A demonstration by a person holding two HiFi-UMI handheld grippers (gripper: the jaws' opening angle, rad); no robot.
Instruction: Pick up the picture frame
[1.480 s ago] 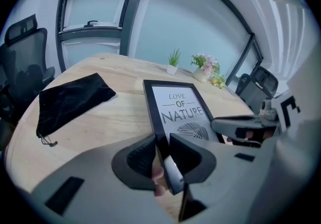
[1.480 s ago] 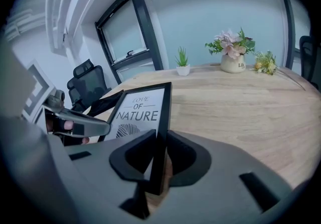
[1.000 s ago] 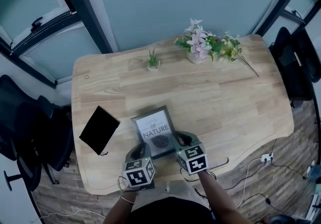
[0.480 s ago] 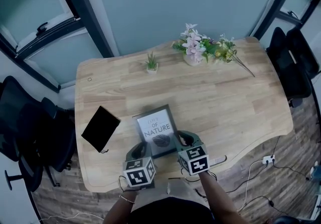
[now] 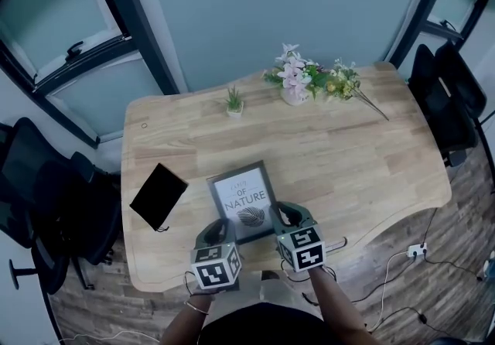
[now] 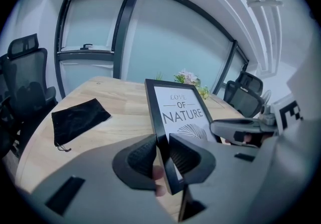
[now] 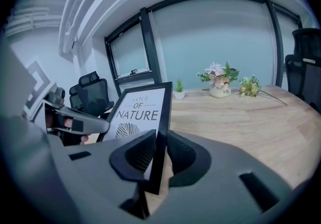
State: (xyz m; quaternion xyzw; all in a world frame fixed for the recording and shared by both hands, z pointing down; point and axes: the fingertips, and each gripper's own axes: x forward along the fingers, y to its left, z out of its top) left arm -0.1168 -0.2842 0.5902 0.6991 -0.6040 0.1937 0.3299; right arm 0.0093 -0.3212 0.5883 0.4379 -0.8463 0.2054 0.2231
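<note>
The picture frame point(image 5: 243, 199) is black-edged with a white "LOVE OF NATURE" print and a leaf drawing. It hangs tilted above the wooden table point(image 5: 371, 158), held at its two near corners. My left gripper point(image 5: 220, 230) is shut on the frame's left edge point(image 6: 161, 132), pads pressing both faces. My right gripper point(image 5: 283, 219) is shut on the frame's right edge point(image 7: 162, 137). In the left gripper view the right gripper point(image 6: 241, 128) shows across the print; in the right gripper view the left gripper point(image 7: 75, 120) does.
A black pouch point(image 5: 158, 196) lies on the table left of the frame. A small potted plant point(image 5: 233, 100) and a flower vase point(image 5: 295, 80) with loose flowers point(image 5: 344, 87) stand at the far edge. Office chairs point(image 5: 445, 92) flank the table, more chairs point(image 5: 39, 196) at left.
Both grippers have risen with the frame between them, so the frame stands higher off the table. The head view has shifted slightly, the table now sitting further right in it.
</note>
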